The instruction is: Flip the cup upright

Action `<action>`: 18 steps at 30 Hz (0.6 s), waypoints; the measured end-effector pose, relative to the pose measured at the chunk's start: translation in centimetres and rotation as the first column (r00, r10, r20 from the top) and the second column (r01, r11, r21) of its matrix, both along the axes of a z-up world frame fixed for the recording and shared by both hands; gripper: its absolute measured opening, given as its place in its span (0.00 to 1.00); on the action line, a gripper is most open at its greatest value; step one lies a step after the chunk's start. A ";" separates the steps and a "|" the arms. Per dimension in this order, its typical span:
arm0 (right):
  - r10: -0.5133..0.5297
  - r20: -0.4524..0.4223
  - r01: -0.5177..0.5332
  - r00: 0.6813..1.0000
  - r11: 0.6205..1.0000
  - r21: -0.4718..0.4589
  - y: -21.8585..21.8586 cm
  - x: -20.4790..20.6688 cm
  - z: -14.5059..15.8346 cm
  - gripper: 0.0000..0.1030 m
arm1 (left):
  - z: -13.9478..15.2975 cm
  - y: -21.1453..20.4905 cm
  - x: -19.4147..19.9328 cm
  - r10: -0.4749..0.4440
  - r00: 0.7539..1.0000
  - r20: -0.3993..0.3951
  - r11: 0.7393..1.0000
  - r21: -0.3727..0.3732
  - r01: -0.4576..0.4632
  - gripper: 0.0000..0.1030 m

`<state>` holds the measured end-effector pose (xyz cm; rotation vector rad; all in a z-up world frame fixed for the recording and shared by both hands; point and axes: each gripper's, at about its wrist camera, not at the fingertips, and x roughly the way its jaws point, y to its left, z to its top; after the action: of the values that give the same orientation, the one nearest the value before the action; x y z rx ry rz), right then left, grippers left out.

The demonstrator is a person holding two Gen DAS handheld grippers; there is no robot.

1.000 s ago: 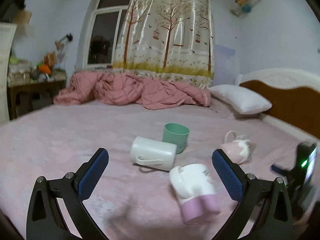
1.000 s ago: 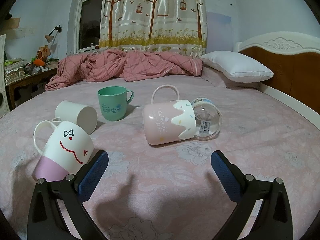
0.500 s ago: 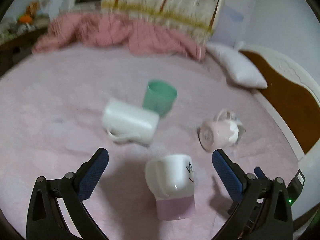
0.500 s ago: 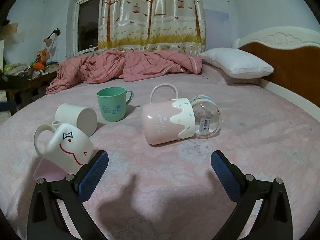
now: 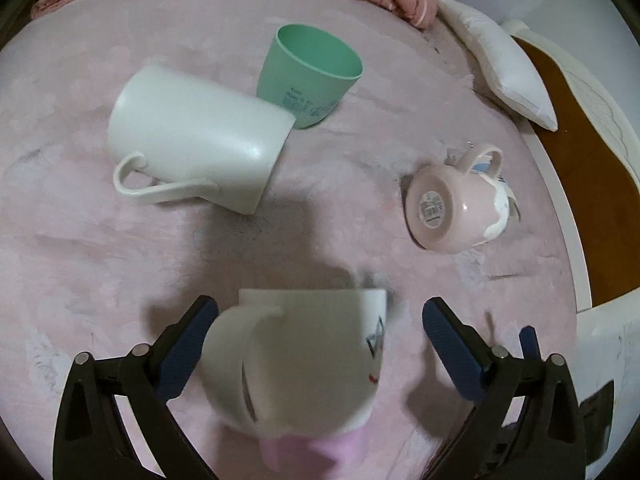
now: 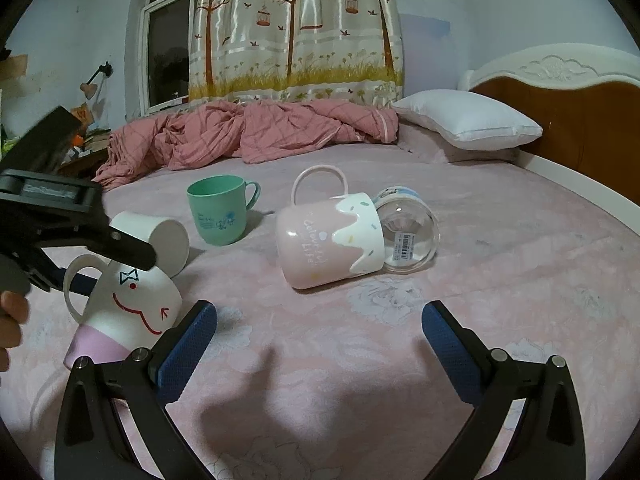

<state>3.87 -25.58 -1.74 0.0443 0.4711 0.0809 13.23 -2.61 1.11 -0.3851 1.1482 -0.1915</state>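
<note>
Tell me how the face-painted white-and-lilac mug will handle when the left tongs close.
The white-and-lilac ceramic mug with a painted face looks glazed, so probably slippery and rigid. It stands mouth-down, tilted on the soft pink bedspread, so likely tips. The open left tongs straddle it.

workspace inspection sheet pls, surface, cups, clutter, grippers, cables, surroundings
surface: pink bedsheet, soft, floral print.
job's things: face mug mouth-down; white mug, pink mug and glass jar on their sides; green cup upright.
clutter: pink quilt, pillow.
grippers: left gripper open, straddling the face mug; right gripper open, holding nothing.
cables: nothing seen.
surroundings: curtain, window, headboard.
</note>
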 end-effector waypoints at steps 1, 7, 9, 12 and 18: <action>0.001 -0.003 -0.001 1.000 1.000 -0.002 0.0 0.1 -0.1 1.00 | -0.3 0.0 0.1 0.002 1.000 -0.009 1.000 0.006 -0.002 0.88; 0.007 -0.008 -0.007 1.000 1.000 -0.011 0.2 0.2 -0.1 1.00 | -0.6 -0.1 0.1 -0.013 1.000 -0.024 1.000 0.000 0.013 0.75; 0.006 -0.011 -0.006 1.000 1.000 -0.014 0.2 0.3 -0.1 1.00 | 0.0 0.0 -0.4 -0.015 1.000 0.010 1.000 0.004 0.015 0.75; 0.006 -0.010 -0.006 1.000 1.000 -0.014 0.2 0.3 -0.1 1.00 | 1.4 0.1 -1.5 -0.027 0.996 0.087 1.000 0.018 0.026 0.75; -0.001 0.002 0.001 1.000 1.000 -0.006 0.1 0.1 -0.1 1.00 | 3.9 0.6 -3.9 -0.034 0.974 0.224 0.999 0.046 0.024 0.75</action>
<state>3.99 -25.51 -1.86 0.0383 0.4691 0.0780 9.29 -2.04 5.03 -0.3002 0.9333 -0.2293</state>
